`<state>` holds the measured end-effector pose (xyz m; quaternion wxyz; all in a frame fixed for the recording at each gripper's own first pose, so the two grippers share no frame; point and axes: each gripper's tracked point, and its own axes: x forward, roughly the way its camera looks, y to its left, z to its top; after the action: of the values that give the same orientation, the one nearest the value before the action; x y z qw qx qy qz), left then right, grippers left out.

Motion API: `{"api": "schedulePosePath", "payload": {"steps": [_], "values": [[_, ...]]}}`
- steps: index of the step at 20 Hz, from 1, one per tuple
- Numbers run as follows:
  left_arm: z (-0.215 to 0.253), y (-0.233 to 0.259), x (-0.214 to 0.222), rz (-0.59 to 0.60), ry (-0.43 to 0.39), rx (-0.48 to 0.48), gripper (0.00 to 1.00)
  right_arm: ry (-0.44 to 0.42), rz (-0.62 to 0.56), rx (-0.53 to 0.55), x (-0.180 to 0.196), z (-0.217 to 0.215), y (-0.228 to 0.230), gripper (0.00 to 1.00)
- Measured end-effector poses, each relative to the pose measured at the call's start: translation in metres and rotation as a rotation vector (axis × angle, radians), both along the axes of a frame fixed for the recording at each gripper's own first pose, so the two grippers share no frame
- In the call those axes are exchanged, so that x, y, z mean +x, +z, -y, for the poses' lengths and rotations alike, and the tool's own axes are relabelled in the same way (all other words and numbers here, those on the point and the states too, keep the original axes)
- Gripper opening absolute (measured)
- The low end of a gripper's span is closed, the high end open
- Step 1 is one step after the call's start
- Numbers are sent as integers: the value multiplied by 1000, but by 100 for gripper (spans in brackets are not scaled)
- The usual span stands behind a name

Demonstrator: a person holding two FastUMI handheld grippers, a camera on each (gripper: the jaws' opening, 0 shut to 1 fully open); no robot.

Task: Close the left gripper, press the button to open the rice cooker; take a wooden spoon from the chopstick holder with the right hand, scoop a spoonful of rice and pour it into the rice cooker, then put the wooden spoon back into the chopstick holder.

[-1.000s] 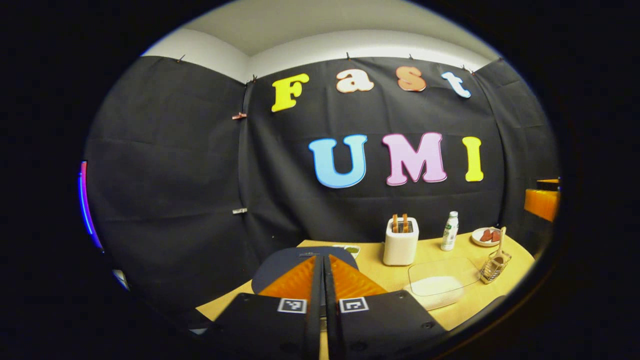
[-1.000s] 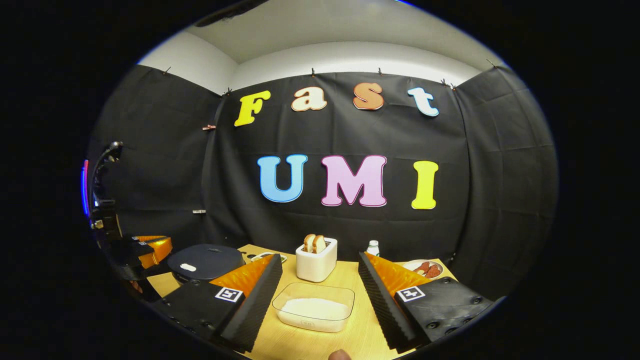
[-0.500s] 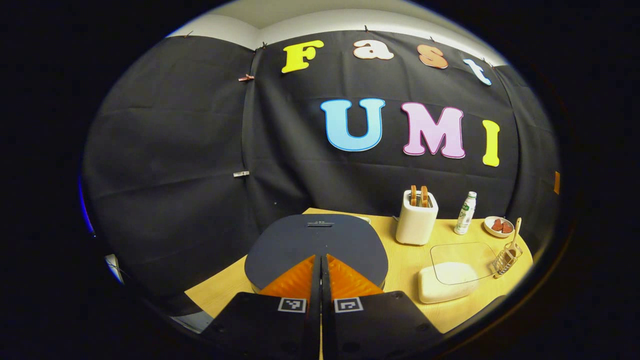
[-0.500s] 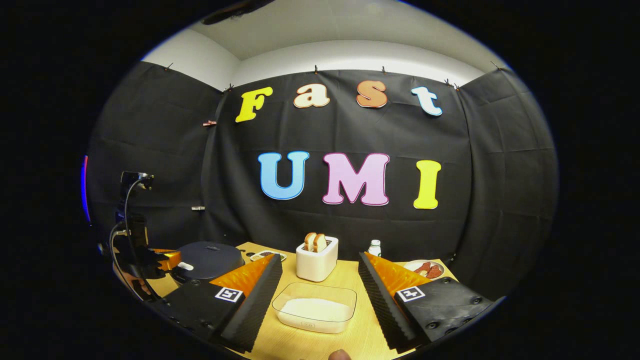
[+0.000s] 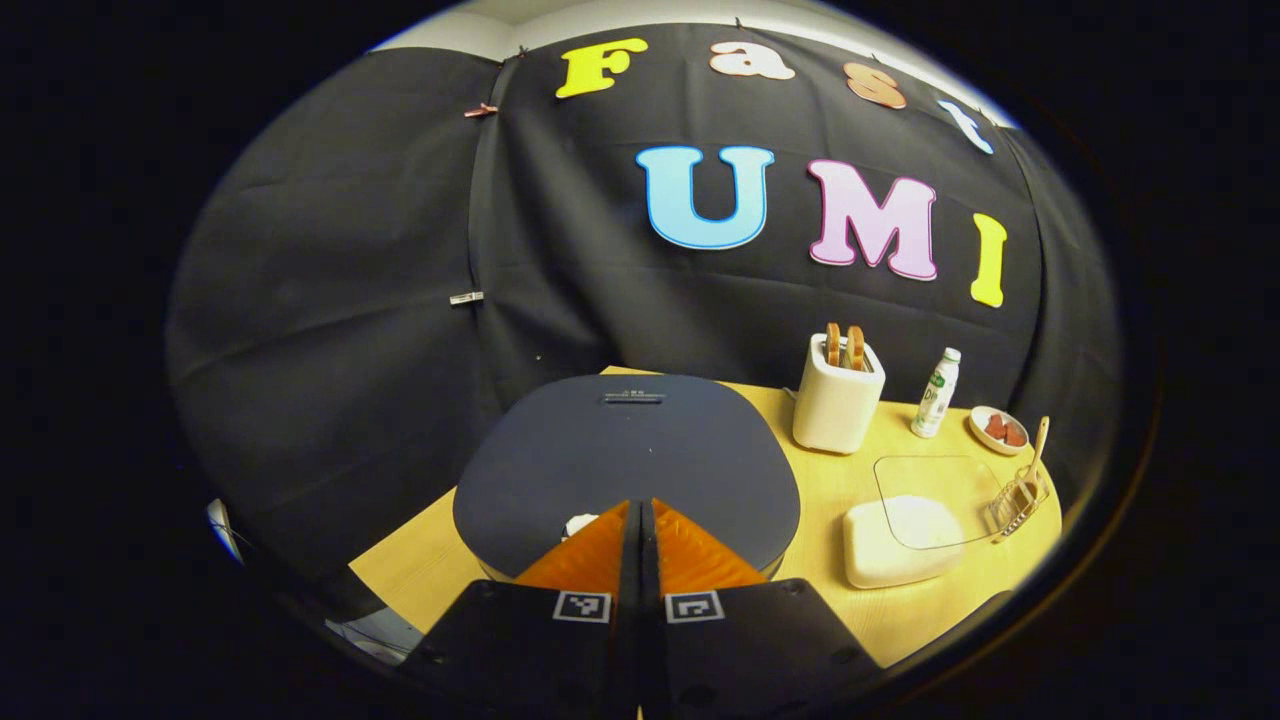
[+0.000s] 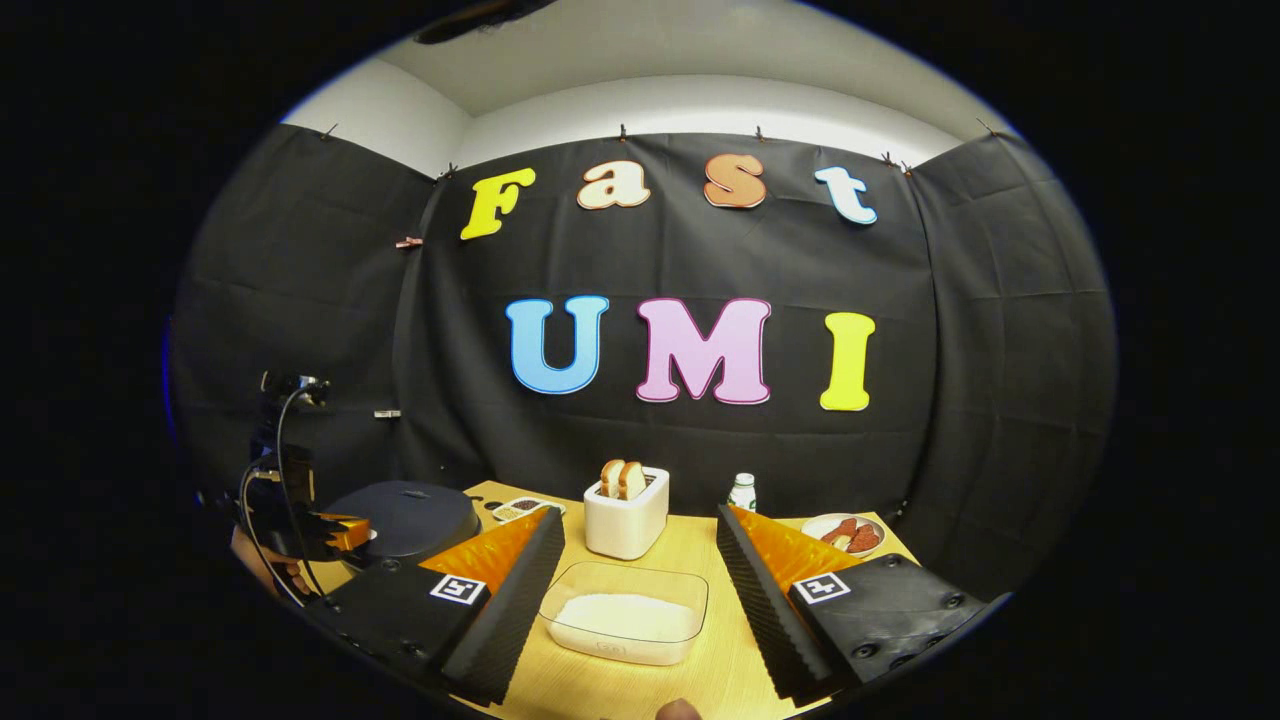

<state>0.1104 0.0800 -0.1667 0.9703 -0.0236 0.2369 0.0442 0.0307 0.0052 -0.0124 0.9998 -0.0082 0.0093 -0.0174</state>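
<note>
Left gripper view: left claw point(image 5: 640, 512) clenched, empty, tips over the near edge of the rice cooker point(image 5: 625, 460) lid, white button point(image 5: 579, 524) just at 9 o'clock. Step in hand: pressing the button; next needs a slight shift left and a downward push. Right claw point(image 6: 640, 550) released above the rice container point(image 6: 624, 624); wooden spoon point(image 5: 1034, 452) in the chopstick holder point(image 5: 1018, 492).

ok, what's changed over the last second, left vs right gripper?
The left gripper, shut the whole time, has tipped down and moved in over the rice cooker, its tips now at the pale button by the lid's near edge. The lid is still closed. The right gripper stayed open above the rice container, holding nothing. The wooden spoon remains in the chopstick holder.
</note>
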Motion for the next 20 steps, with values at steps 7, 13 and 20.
{"api": "schedulePosePath", "payload": {"steps": [7, 13, 20], "values": [[-2, -7, -1, -36, 53, -87, 6, -1, -6, 5, -2, 3, -2, 96], [-1, 18, -4, 79, 49, 39, 5, 0, -10, 9, -5, 4, -3, 95], [14, 81, -1, 246, 32, 84, 50, -30, -9, 45, -3, 25, -6, 95]]}}
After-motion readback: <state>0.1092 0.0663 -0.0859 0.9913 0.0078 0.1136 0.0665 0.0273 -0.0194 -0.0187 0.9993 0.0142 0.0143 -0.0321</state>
